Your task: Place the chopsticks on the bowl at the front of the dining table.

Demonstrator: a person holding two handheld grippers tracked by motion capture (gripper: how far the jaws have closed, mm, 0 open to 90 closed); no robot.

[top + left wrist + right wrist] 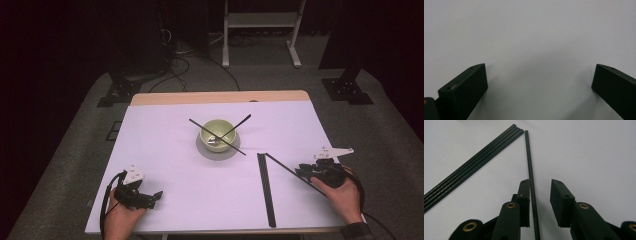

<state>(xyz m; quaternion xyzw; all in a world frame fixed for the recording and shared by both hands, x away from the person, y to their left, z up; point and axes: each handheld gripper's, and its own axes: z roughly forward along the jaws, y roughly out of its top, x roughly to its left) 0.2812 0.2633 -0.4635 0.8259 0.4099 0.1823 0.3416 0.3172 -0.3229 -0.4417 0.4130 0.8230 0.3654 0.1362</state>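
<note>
Dark lab: black curtains [60,40], floor cables [200,60], equipment stands [350,90].

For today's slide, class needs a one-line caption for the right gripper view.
Open right gripper straddles a single black rod on the white table, bundled rods lying alongside.

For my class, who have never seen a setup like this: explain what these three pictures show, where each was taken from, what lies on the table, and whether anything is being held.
No robot here: a person holds a two-jaw gripper in each hand. The high view looks down on a white table. The other two views come from cameras riding on the grippers, looking along their black jaws.

Mid-table, a green bowl stands on a grey plate, with two thin black rods crossed over its rim. A bundle of rods lies to the right.

The left gripper rests near the front edge, jaws wide apart above bare table. The right gripper has its jaws open around a single rod, which lies against one jaw; it is not clamped, so nothing is held yet.
</note>
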